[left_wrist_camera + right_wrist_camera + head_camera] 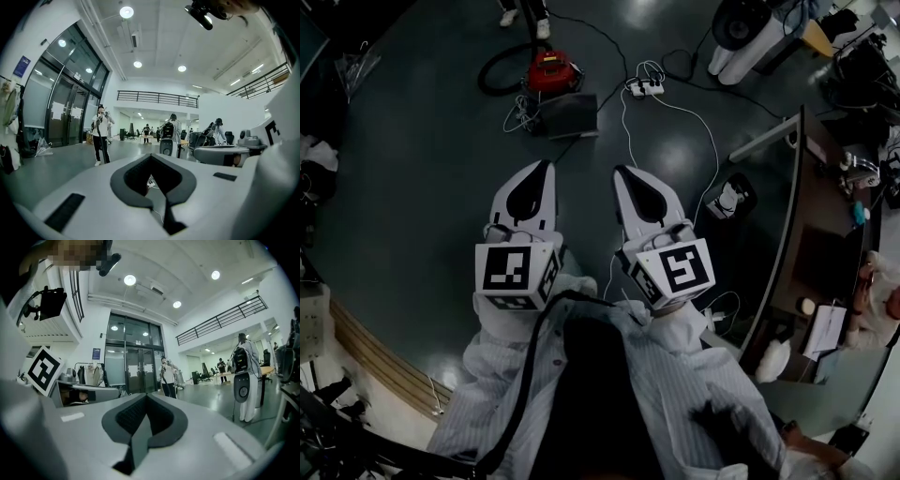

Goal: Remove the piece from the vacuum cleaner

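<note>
The red vacuum cleaner (551, 70) stands on the dark floor far ahead, and its black hose (499, 67) curls off to the left. I cannot make out the piece on it at this distance. My left gripper (545, 169) and right gripper (624, 172) are held side by side above the floor, well short of the vacuum and pointing toward it. Both are shut with nothing between the jaws. The left gripper view shows the left gripper (151, 157) closed and empty, and the right gripper view shows the same of the right gripper (146, 397).
A dark flat box (570, 115) lies just in front of the vacuum. A white power strip (645, 87) with trailing cables sits to its right. A person (100, 135) stands beyond the vacuum. A desk (806, 234) runs along the right, and a curved wooden edge (375, 361) along the left.
</note>
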